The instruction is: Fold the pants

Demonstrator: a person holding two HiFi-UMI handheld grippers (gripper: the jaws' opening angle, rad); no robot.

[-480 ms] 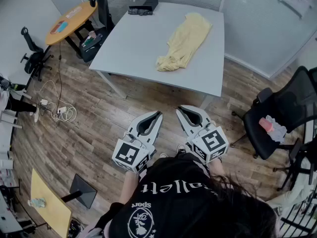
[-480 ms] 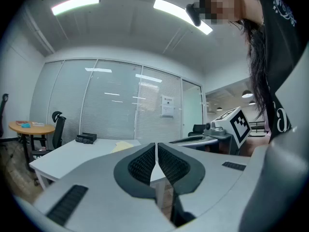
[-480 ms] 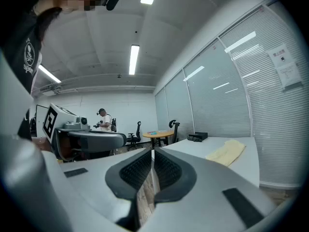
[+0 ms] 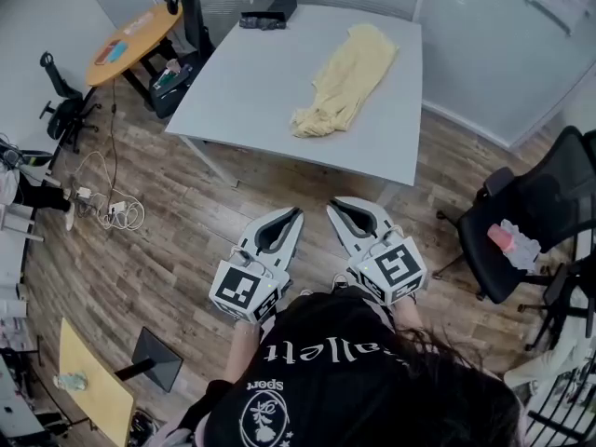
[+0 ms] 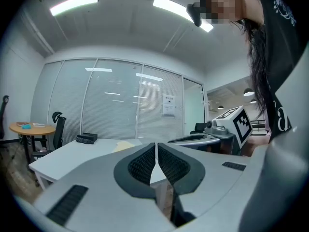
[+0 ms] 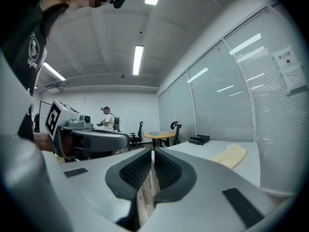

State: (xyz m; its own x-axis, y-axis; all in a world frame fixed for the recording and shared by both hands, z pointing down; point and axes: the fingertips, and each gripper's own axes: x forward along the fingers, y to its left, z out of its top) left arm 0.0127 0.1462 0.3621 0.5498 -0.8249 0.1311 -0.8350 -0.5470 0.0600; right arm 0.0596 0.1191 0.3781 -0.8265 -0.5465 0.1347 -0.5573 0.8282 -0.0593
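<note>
Pale yellow pants (image 4: 344,80) lie crumpled lengthwise on the grey table (image 4: 251,82), toward its right side; they also show as a yellow strip (image 6: 229,154) in the right gripper view and faintly as pants (image 5: 123,146) in the left gripper view. Both grippers hang over the wooden floor, short of the table's near edge. My left gripper (image 4: 296,212) is shut with nothing in it, its tips touching (image 5: 156,144). Beside it, my right gripper (image 4: 332,203) is also shut and empty (image 6: 153,151).
A black box (image 4: 268,11) sits at the table's far edge. A black office chair (image 4: 521,222) with a pink-white item stands at right. A round orange table (image 4: 130,37), other chairs and floor cables (image 4: 107,208) are at left. Another person (image 6: 107,118) stands far off.
</note>
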